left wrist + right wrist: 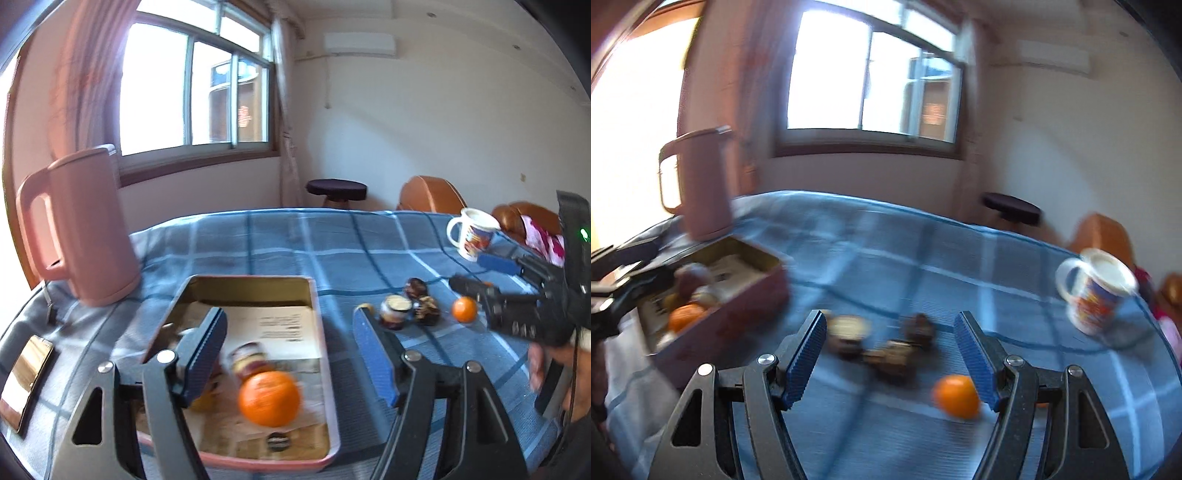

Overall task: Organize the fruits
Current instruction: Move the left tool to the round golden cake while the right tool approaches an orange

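Observation:
In the left wrist view my left gripper (290,341) is open above a pink tray (328,362). An orange (269,398) lies blurred in the tray between the fingers, beside a cut purple fruit (248,360). Right of the tray lie several dark mangosteens (396,309) and a small orange (464,309). My right gripper (476,273) is open over them. In the right wrist view my right gripper (890,350) is open above the blurred mangosteens (886,345), with the small orange (956,396) by its right finger. The tray (738,295) is to the left.
A pink kettle (81,225) stands behind the tray at the left. A printed mug (471,232) stands at the table's far right. A shiny flat object (24,380) lies at the left edge. The table carries a blue checked cloth (277,243). A stool and chairs stand beyond.

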